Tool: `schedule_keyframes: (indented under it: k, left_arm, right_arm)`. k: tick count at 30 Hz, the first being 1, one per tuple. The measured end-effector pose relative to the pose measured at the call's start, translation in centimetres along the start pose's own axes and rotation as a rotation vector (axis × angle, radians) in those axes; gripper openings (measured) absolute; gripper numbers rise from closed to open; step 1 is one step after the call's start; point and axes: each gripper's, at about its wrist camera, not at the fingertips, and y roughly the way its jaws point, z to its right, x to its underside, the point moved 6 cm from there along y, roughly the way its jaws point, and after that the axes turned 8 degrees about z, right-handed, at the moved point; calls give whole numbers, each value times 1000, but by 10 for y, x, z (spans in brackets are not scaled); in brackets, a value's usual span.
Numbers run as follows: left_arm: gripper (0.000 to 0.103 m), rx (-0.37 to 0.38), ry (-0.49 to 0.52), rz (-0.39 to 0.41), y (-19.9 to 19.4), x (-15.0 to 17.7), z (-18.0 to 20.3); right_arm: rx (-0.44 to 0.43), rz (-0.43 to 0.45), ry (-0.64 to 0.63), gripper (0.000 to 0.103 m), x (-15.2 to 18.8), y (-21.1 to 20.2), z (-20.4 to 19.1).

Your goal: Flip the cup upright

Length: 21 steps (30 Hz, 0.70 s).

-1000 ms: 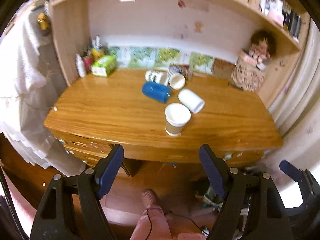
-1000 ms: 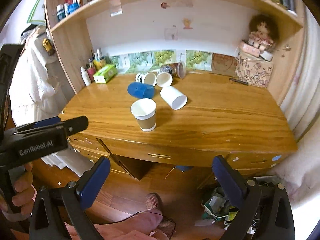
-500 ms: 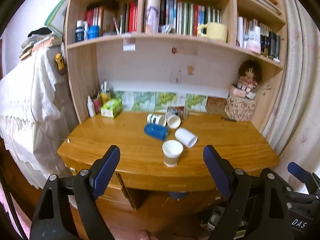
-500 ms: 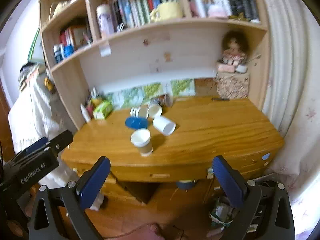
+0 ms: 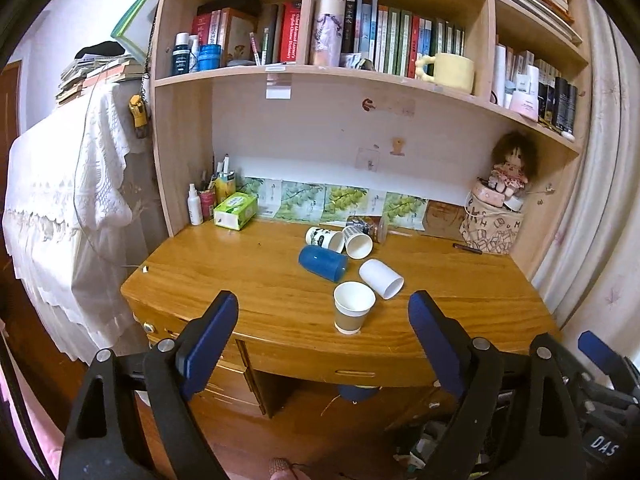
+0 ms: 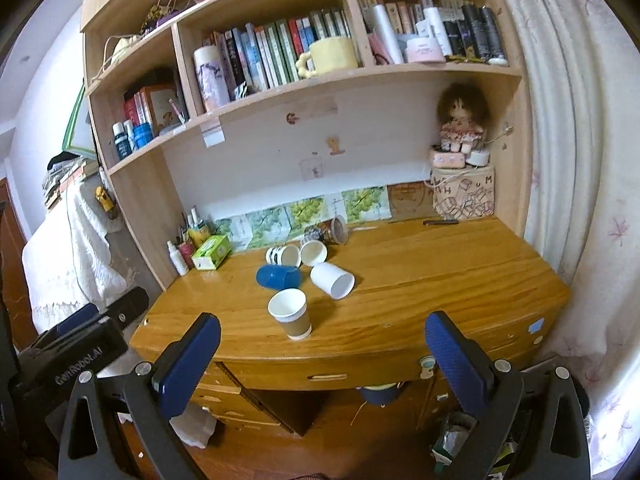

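Observation:
A brown-sleeved paper cup stands upright near the front of the wooden desk. Behind it several cups lie on their sides: a white cup, a blue cup, a patterned cup, another white paper cup and a dark patterned one. My left gripper is open and empty, held back from the desk's front edge. My right gripper is open and empty, also in front of the desk.
A green tissue box and small bottles stand at the desk's back left. A doll on a printed bag is at the back right. Bookshelves hang above. Drawers sit under the desk front. A curtain hangs on the right.
Both grippers have tilted up and pulled back from the desk, so the shelves now show. The cups have not moved. Both grippers stay open.

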Motion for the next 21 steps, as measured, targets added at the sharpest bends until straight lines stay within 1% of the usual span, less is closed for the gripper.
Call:
schedule_keyframes:
  k: [2, 4, 7, 10, 21]
  left_arm:
    - [92, -3, -2, 6, -1, 0, 0]
    - [99, -5, -3, 12, 0, -1, 1]
    - [101, -13, -2, 21, 0, -3, 2]
    - [102, -23, 3, 23, 2, -5, 4]
    - [102, -24, 51, 33, 6, -8, 15]
  right_arm:
    - [0, -16, -6, 102, 2, 3, -1]
    - [-8, -26, -12, 102, 4, 5, -2]
    - [-12, -20, -22, 102, 3, 5, -2]
    - [-11, -18, -18, 102, 2, 6, 0]
    - [-16, -27, 12, 102, 0, 13, 9]
